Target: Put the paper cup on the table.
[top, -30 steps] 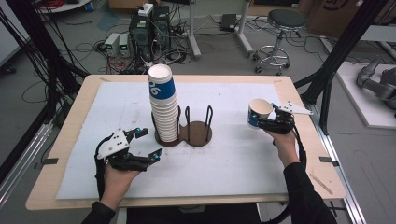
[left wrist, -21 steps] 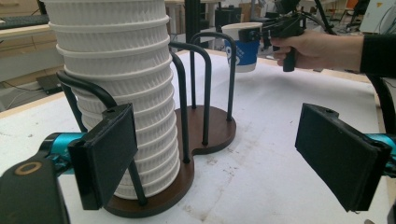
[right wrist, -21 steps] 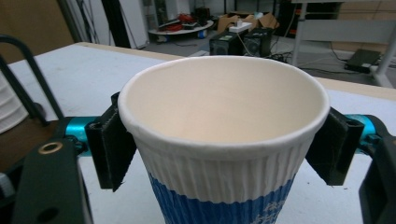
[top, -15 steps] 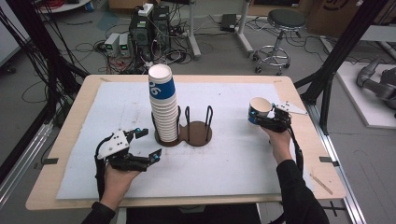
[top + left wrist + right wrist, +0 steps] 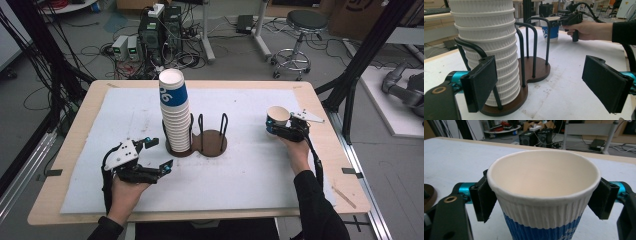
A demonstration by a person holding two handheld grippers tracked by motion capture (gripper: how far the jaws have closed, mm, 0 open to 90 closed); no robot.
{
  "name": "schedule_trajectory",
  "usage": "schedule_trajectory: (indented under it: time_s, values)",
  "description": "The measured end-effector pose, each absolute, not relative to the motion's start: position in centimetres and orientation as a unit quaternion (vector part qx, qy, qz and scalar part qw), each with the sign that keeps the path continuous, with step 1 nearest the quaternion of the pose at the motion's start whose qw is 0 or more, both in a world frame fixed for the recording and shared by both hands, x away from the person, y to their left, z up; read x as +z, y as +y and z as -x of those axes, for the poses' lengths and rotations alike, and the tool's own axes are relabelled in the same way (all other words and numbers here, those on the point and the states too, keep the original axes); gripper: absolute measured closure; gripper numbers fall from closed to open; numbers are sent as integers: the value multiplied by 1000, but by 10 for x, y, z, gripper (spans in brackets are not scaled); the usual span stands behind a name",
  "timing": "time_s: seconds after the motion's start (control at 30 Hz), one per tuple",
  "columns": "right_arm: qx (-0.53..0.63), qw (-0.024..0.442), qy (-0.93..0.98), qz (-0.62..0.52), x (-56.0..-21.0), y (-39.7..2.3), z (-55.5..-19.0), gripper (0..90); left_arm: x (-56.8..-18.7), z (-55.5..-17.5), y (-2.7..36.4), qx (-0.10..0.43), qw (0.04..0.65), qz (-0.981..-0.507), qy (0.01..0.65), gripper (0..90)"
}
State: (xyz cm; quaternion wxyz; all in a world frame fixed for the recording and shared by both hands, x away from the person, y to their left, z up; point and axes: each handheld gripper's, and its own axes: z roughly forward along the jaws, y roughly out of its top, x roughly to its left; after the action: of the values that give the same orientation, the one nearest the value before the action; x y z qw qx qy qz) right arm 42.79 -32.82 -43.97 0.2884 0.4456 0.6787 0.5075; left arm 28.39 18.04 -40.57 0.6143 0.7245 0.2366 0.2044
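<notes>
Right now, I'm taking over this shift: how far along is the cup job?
Done: one cup stands apart from the stack. In hand: right gripper grips it, jaws just easing open. Left: the stacked cups; left gripper stands open.

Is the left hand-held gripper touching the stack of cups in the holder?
Apart. In the high view the left hand-held gripper sits short of the stack of cups, with bare table between them; its jaws stand open and empty.
</notes>
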Motion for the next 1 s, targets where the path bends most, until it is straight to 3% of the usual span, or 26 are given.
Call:
schedule_trajectory:
  time_s: [1.0]
  values:
    - [455, 278, 705, -468, -435, -326, -418, 179, -405, -284, 177, 207, 613, -726, 232, 128]
